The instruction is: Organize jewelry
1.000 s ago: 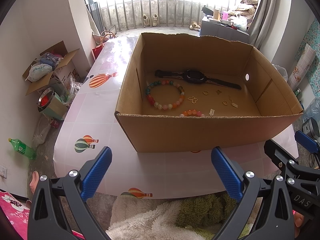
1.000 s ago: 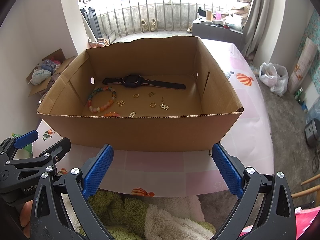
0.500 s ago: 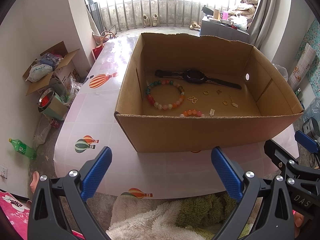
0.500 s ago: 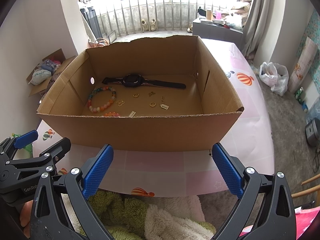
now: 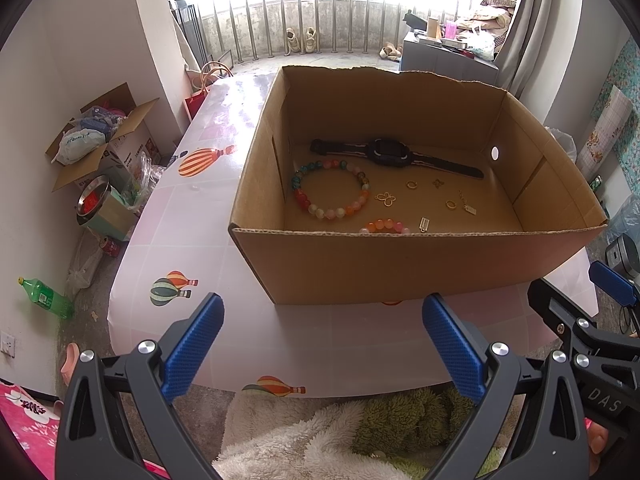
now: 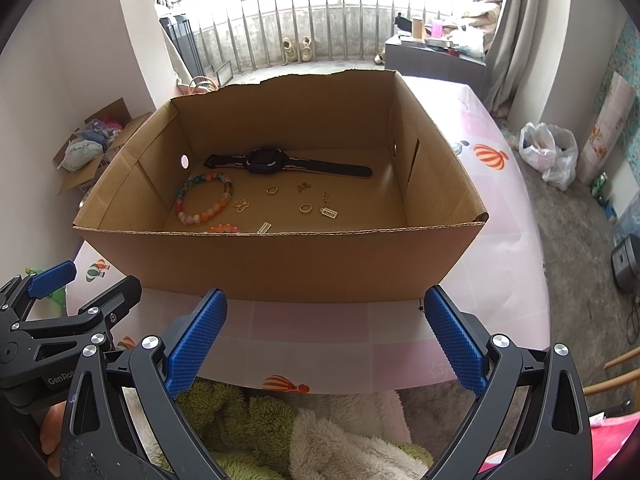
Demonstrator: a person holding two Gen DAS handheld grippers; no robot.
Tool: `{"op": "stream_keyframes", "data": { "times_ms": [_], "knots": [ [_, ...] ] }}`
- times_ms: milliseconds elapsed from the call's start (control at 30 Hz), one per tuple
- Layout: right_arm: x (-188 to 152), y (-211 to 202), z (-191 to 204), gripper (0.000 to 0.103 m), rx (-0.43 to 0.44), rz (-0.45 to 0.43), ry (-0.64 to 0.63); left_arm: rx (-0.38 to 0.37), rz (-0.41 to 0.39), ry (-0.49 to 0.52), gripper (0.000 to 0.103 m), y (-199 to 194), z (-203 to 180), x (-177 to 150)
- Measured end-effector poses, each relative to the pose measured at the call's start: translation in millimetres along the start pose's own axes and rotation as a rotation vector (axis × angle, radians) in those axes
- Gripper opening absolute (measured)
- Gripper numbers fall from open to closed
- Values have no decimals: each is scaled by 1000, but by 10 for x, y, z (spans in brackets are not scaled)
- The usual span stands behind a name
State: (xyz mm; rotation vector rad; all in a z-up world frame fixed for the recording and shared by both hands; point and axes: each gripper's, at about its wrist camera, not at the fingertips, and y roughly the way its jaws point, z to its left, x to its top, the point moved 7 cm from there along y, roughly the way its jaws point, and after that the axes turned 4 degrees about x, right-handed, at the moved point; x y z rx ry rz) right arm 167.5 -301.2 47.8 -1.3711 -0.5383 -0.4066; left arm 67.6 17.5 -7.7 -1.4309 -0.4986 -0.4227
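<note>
Jewelry lies loose on the floor of an open cardboard box (image 5: pixel 400 264), which stands on my table (image 5: pixel 192 216). The table wears a pink tiled cloth printed with hot-air balloons. Beyond it I note a barred balcony railing (image 5: pixel 320 20) with clothes hanging above, a grey curtain (image 6: pixel 516 32) to the right, and a concrete floor. On the floor to the left stand a second carton (image 5: pixel 100 132) stuffed with bags, a metal bowl (image 5: pixel 93 200) and a green bottle (image 5: pixel 46 297); to the right, a white plastic bag (image 6: pixel 548 152).

Inside the box: a black watch (image 5: pixel 392 154) lies flat along the far wall; a multicoloured bead bracelet (image 5: pixel 330 190) lies just in front of it at the left; an orange-pink bracelet (image 5: pixel 384 226) rests against the near wall, partly hidden by it. Scattered between are two gold rings (image 6: pixel 306 209), a clover-shaped charm (image 5: pixel 386 199), and small tagged pendants (image 6: pixel 329 211).

My left gripper (image 5: pixel 320 344) and right gripper (image 6: pixel 326 336) hover short of the box over the near table edge, both spread wide and holding nothing. Fluffy green-and-white fabric (image 6: pixel 300 424) lies beneath them.
</note>
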Motion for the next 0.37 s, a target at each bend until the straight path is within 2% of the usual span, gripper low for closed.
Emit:
{"op": "stream_keyframes", "data": {
  "times_ms": [367],
  "knots": [
    [-2, 4, 7, 95, -1, 0, 1, -1, 4, -2, 97, -3, 7, -2]
  ]
}}
